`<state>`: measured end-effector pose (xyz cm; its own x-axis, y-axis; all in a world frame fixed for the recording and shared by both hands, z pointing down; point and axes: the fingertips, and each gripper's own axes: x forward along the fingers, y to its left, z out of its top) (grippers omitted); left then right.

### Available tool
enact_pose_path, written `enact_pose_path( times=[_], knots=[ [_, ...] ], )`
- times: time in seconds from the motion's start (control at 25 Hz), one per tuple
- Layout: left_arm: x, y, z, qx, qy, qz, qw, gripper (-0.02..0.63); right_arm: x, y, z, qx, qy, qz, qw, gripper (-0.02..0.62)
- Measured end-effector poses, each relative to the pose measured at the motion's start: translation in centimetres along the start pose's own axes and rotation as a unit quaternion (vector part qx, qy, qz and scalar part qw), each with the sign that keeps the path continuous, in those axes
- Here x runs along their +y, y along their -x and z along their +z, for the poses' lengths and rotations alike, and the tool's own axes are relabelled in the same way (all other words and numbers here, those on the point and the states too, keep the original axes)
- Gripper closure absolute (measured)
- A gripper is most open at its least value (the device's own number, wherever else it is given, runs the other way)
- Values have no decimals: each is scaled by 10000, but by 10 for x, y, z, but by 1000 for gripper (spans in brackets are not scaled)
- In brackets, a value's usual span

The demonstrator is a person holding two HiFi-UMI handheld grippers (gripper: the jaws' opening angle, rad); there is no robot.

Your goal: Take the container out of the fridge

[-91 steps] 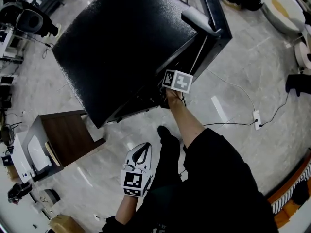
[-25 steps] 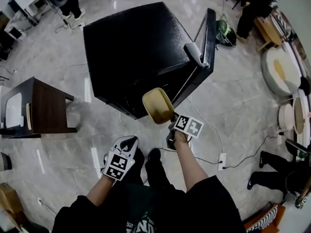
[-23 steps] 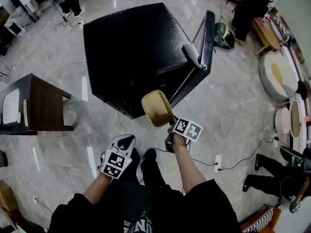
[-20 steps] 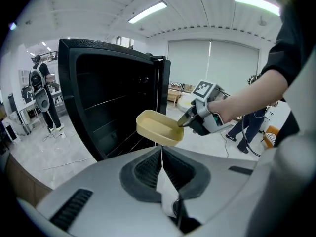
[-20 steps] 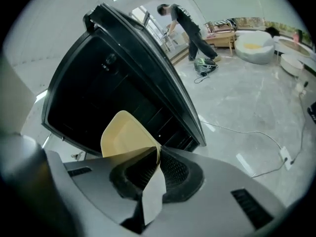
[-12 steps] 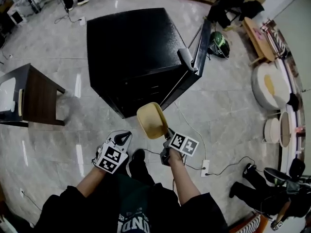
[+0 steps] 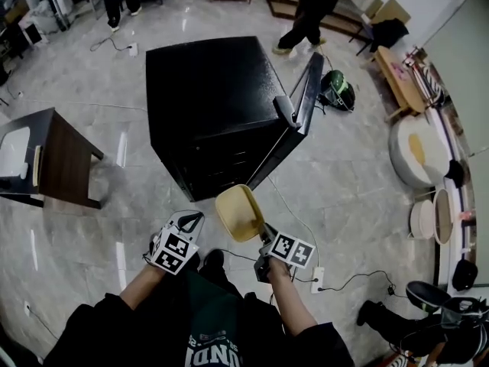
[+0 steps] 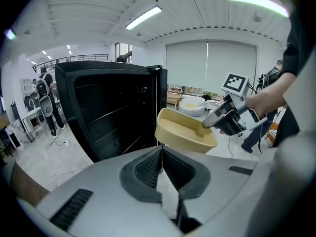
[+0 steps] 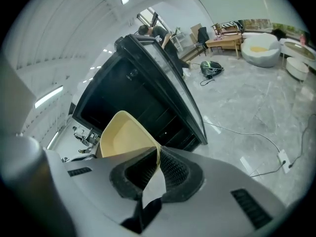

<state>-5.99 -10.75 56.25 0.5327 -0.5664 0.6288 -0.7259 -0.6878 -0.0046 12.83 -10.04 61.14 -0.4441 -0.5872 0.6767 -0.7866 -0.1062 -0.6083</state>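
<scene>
In the head view the pale yellow container (image 7: 238, 212) hangs in the air in front of the black fridge (image 7: 214, 105), whose door (image 7: 299, 113) stands open. My right gripper (image 7: 260, 228) is shut on the container's near rim. The right gripper view shows the thin rim pinched between the pads, with the container (image 9: 126, 135) tilted up ahead of the right gripper (image 9: 157, 158). My left gripper (image 7: 195, 219) is shut and holds nothing, just left of the container. From the left gripper (image 8: 161, 156) I see the container (image 8: 185, 132) and the fridge's dark shelves (image 8: 108, 107).
A brown side table (image 7: 53, 159) stands at the left. A power strip (image 7: 315, 279) and its cable lie on the marble floor at the right. A person (image 7: 313, 6) walks behind the fridge. A white beanbag (image 7: 412, 151) sits far right.
The right gripper, earlier inside the fridge, has drawn the container out and back toward the body. The fridge now lies farther away. The left gripper has stayed shut beside it.
</scene>
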Motion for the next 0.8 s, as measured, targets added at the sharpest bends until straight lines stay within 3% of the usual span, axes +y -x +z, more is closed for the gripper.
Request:
enact_pose_path(
  times=[0.8],
  knots=[
    [-2, 10, 11, -149, -6, 265, 9995, 592, 10, 7, -4, 4, 196, 233, 9995, 551]
  ],
)
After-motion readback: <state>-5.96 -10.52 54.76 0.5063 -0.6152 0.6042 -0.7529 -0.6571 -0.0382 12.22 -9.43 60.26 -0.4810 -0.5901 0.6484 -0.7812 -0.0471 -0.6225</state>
